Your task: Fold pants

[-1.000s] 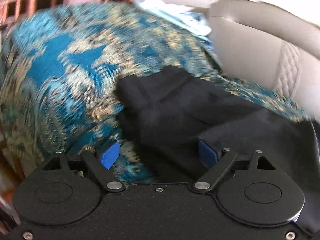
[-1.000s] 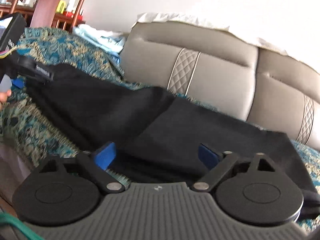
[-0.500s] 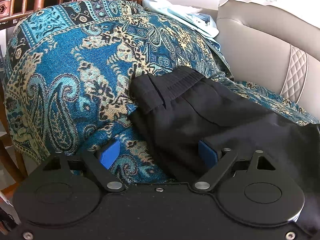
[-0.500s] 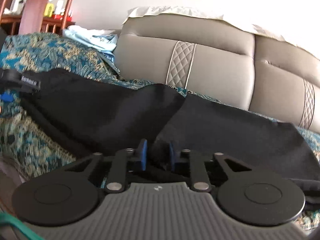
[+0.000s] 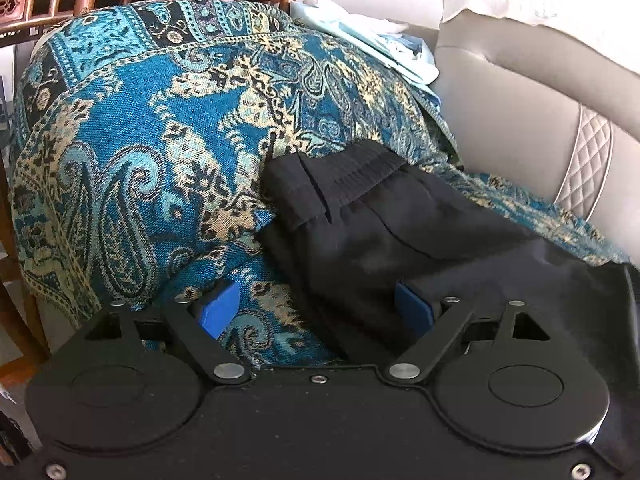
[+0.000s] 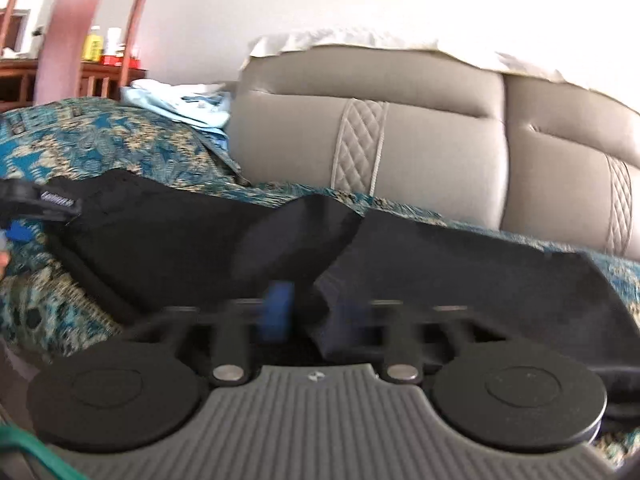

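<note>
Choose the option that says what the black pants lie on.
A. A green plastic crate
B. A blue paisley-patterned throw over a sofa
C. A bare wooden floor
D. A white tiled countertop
B: in the left wrist view the black pants lie spread on the blue paisley-patterned throw, which covers the seat in front of the grey sofa backrest.

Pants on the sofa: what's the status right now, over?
Left gripper open, straddling the pants edge. Right gripper jaws opening, a pants fold between them. Pants lie rumpled on patterned throw. Nothing in the way.
</note>
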